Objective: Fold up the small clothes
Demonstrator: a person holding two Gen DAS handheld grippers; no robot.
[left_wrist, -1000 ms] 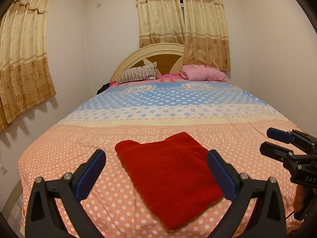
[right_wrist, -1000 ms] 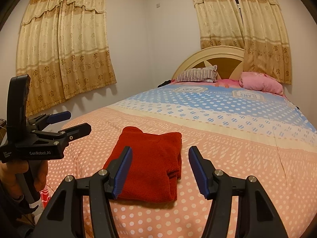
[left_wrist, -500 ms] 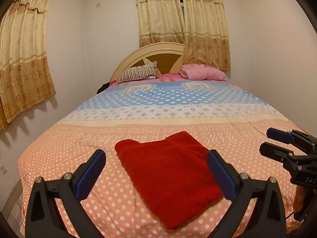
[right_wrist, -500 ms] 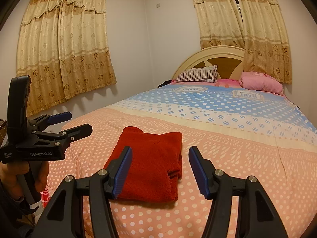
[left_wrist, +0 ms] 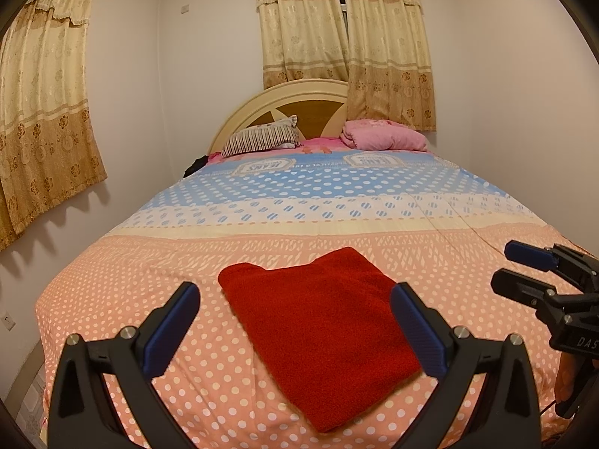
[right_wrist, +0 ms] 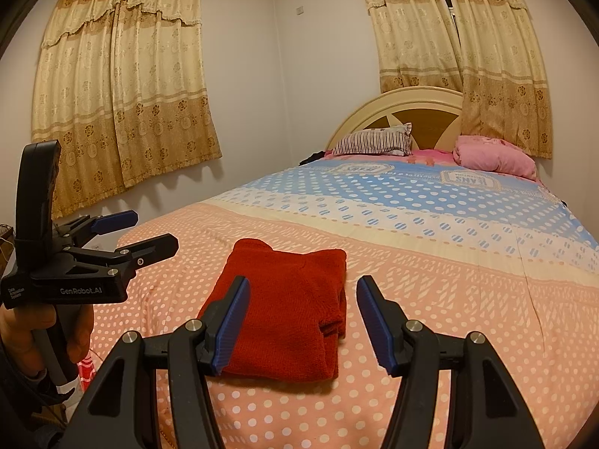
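A red knitted garment [left_wrist: 322, 329] lies folded into a flat rectangle near the foot of the bed; it also shows in the right wrist view [right_wrist: 288, 307]. My left gripper [left_wrist: 295, 325] is open and empty, held above the near end of the garment. My right gripper [right_wrist: 301, 321] is open and empty, held above the garment's near right side. The left gripper also shows at the left of the right wrist view [right_wrist: 149, 234], and the right gripper at the right of the left wrist view [left_wrist: 513, 269]. Neither touches the garment.
The bed [left_wrist: 149, 299] has a polka-dot cover, peach near me and blue farther off. A striped pillow [left_wrist: 262, 138] and a pink bundle [left_wrist: 382, 138] lie by the headboard. Curtains hang on the left and back walls. The bed's left edge drops to the floor.
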